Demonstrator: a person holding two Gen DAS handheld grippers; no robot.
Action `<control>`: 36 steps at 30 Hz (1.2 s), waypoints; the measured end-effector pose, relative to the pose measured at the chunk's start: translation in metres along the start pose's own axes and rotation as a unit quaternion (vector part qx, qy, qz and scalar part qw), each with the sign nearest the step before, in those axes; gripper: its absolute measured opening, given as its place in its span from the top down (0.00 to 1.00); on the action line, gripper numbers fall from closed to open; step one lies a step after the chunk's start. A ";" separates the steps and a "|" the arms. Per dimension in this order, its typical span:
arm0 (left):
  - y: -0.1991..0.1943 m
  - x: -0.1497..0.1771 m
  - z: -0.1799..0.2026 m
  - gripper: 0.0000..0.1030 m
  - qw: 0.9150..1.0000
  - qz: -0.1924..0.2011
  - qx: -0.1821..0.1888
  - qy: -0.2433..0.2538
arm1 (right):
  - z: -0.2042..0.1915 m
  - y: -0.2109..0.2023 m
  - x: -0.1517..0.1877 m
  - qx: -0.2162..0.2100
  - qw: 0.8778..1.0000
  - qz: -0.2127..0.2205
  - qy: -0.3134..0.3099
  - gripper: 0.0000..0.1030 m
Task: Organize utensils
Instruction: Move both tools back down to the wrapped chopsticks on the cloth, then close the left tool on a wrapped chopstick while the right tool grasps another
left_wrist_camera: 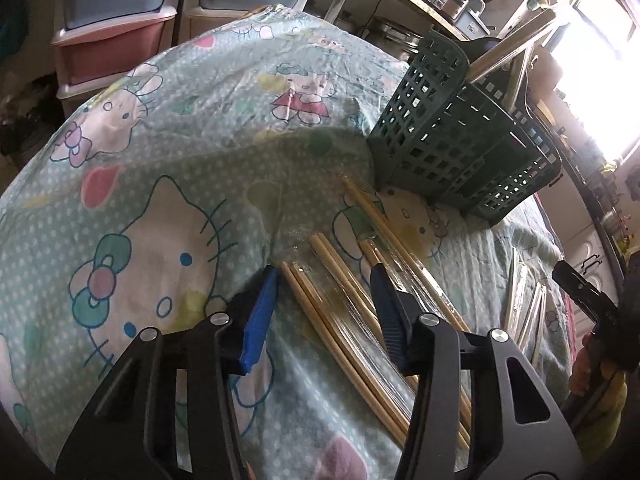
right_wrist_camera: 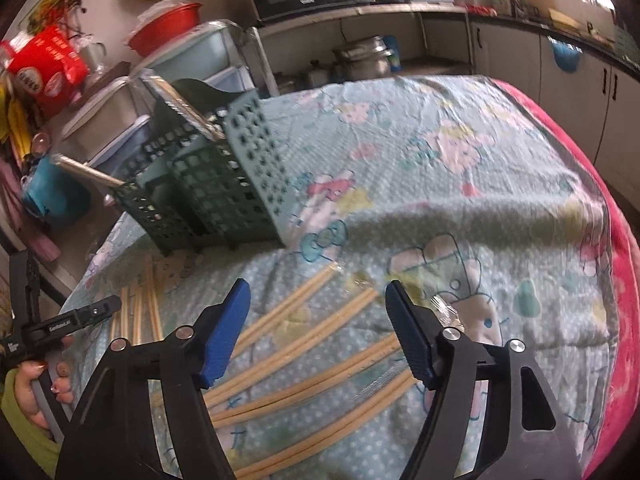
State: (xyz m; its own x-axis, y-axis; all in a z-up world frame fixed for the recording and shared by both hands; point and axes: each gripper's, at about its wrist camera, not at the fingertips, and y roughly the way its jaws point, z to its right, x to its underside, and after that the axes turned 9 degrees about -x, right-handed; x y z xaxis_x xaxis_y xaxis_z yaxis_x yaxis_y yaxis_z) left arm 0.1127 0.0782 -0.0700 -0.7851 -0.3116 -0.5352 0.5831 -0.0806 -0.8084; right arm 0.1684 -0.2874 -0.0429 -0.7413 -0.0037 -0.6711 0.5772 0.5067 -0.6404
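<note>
Now both claws hang apart over the chopsticks [left_wrist_camera: 340,320] scattered on the worktop [left_wrist_camera: 168,128]. Left claw [left_wrist_camera: 324,280] straddles one pair, sticks running along its reach toward the green basket [left_wrist_camera: 460,140] at the far edge. Right claw [right_wrist_camera: 318,294] sees its chopsticks [right_wrist_camera: 304,344] lying slantwise — it looks to need a wrist turn.

The cloth [left_wrist_camera: 168,128] over the surface is pale mint green with small white dots and cartoon cats in white, pink and teal. The chopsticks [right_wrist_camera: 304,344] are light tan wood. The basket [left_wrist_camera: 452,136] is dark green with a grid of square holes. The fingers [right_wrist_camera: 222,334] are bright blue on black frames. A blanket [right_wrist_camera: 616,264] is bright pink.
</note>
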 end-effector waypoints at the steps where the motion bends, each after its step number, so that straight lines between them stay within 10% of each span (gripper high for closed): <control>1: 0.001 0.000 0.000 0.63 1.000 0.001 -0.001 0.001 | 0.003 0.002 -0.001 0.001 1.000 -0.003 0.005 0.37; 16: 0.006 -0.004 0.000 0.76 1.000 0.009 -0.016 0.008 | 0.020 0.047 -0.004 0.055 0.996 -0.066 -0.004 0.59; 26: 0.009 -0.008 -0.004 0.85 1.000 0.016 -0.015 -0.003 | 0.027 0.038 -0.003 0.065 0.997 -0.041 0.006 0.91; 36: 0.000 -0.011 -0.010 0.89 1.000 0.019 0.005 -0.019 | 0.031 0.001 -0.008 0.010 0.999 0.006 0.042 0.96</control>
State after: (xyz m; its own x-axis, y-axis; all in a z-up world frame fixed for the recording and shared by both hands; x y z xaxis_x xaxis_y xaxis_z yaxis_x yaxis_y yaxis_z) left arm 0.1196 0.0914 -0.0668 -0.7546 -0.3501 -0.5549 0.6139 -0.0782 -0.7855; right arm 0.1853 -0.3136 -0.0497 -0.7596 0.0752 -0.6461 0.5930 0.4882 -0.6403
